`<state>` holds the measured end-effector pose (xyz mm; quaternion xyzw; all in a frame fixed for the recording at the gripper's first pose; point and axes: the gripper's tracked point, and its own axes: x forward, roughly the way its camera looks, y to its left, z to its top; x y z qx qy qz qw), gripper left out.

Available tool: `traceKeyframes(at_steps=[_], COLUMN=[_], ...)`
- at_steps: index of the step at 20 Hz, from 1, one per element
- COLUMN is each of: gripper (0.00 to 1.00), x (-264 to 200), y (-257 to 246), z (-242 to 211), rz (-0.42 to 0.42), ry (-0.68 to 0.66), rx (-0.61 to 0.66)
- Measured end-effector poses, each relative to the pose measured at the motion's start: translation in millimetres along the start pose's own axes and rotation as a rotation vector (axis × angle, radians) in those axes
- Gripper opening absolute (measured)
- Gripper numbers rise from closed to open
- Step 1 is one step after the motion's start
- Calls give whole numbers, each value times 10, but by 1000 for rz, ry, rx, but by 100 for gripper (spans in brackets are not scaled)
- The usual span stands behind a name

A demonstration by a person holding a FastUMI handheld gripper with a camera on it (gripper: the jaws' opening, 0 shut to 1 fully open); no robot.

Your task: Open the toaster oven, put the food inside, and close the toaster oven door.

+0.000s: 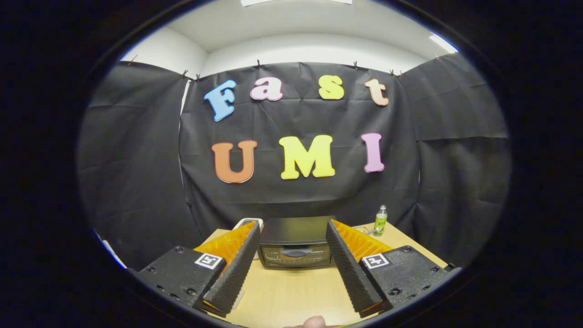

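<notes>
Jaws wide apart and empty, toaster oven beyond them with its door shut.

The gripper (294, 237) holds nothing; the toaster oven (296, 243) sits on the desk (291, 291) framed between the fingers. A skewed approach could glance off the door handle (296, 251) or shove the oven back. Behind stand a white object (248, 222), perhaps a plug, and a small green bottle (380, 220), easily toppled. Food is not discernible.
</notes>
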<state>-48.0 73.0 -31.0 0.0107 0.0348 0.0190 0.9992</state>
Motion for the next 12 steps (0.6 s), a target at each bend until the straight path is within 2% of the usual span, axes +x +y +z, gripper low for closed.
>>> traceKeyframes(at_steps=[12], gripper=[96], x=[-24], y=[23], z=[13], rz=[12], ry=[-2], rx=[-22])
